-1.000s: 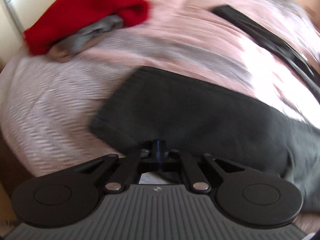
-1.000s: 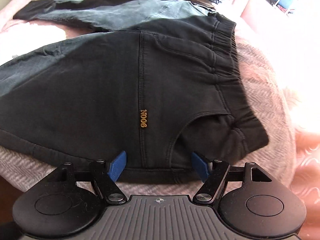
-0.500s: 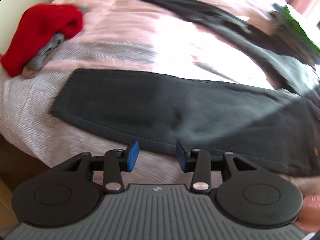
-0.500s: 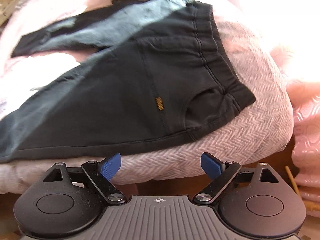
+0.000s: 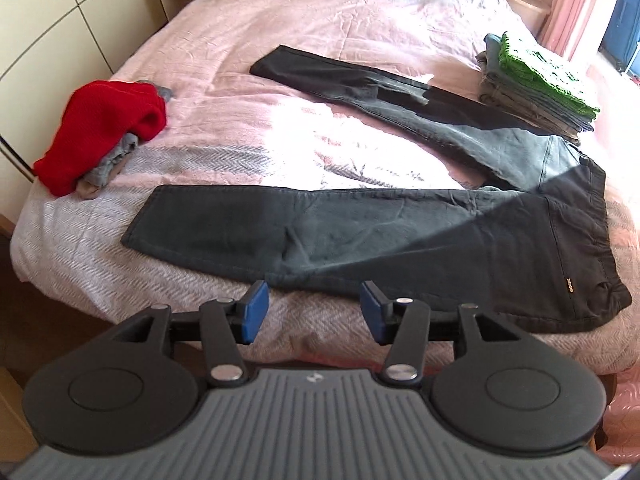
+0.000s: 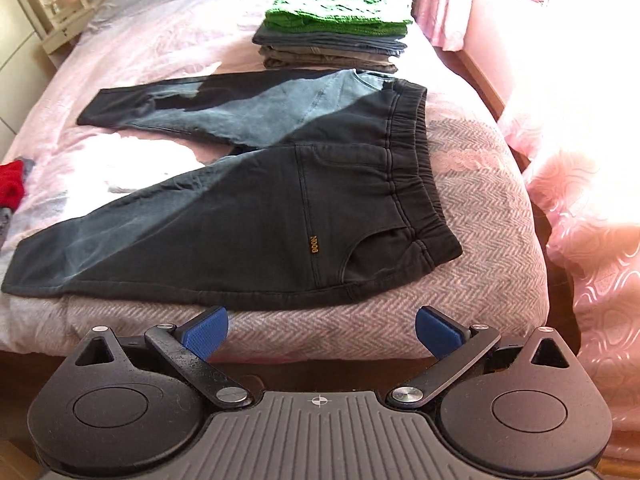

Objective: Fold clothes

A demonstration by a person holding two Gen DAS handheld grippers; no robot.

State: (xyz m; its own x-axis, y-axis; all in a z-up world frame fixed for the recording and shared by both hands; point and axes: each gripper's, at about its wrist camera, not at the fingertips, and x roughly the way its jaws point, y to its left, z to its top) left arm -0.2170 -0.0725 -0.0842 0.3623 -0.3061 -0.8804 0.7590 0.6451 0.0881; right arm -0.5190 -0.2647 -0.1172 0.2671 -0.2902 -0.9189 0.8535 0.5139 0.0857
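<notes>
Left wrist view: pulled back from the bed (image 5: 360, 12) since a second ago, when the left gripper (image 5: 312, 306) sat pressed shut over the dark fabric. Now fingers (image 5: 254, 312) spread apart, holding nothing, hovering just off the near mattress edge. Dark trousers (image 5: 400, 236) laid flat across the bed, both legs splayed in a V, near leg hem toward the left, waistband at the right. Small gold label near the waistband, too small to read here. Red garment (image 5: 108, 128) bundled over grey cloth at the left edge, well apart from the trousers. Folded stack (image 5: 536, 84) with a green knit on top at the far right. Bare pink bedspread between the two legs and beyond the far leg.

Right wrist view: also drawn back compared with a second ago, more of the bed side showing. Right gripper (image 6: 320, 332) with fingers (image 6: 204, 332) spread wide, empty, just short of the trousers (image 6: 248, 224) near edge. Elastic waistband close to the bed's right edge. Gold lettering on the seam reading roughly "N008". Folded stack (image 6: 332, 36) just beyond the waistband. Pink curtain (image 6: 444, 0) at the right.
</notes>
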